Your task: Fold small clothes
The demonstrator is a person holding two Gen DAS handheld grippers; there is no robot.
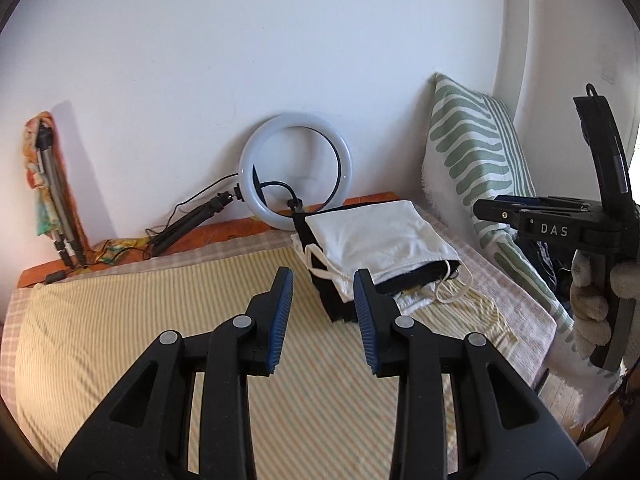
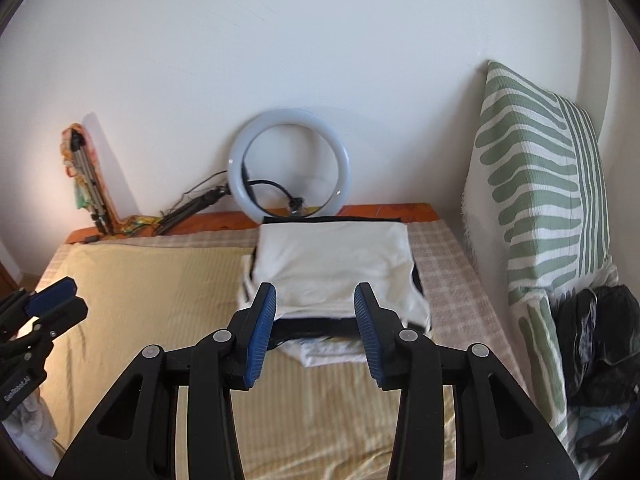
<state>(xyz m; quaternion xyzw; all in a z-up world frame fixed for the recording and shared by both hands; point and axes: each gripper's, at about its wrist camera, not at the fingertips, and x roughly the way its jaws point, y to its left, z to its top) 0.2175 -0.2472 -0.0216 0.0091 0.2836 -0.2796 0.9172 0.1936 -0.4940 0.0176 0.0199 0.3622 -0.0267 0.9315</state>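
Through the left wrist camera I see my left tongs (image 1: 324,300) spread with nothing between the blue pads, hanging above the striped bed cover (image 1: 160,304). The stack of folded clothes (image 1: 376,248) lies ahead and a little to the right of them, near the far end of the bed, in front of the ring light (image 1: 296,172) and beside the green-patterned pillow (image 1: 476,168). A white piece sits on top, a black layer shows under it, and loose white cords trail off the near edge. It all looks light, soft and limp, so I judge it will sag and slide apart if lifted by one corner; a hold on a hem or a folded edge, both sides together, seems safest. My right tongs (image 1: 500,212) show at the right edge of this view, held by a gloved hand (image 1: 592,304), and here I cannot tell how their jaws stand. From the right wrist camera the right tongs (image 2: 316,324) are plainly apart and empty, raised over the bed with the same stack (image 2: 332,260) straight ahead, its near edge framed between the pads but lower and clear of them. The left tongs (image 2: 56,300) appear at the left edge, well apart from the pile.
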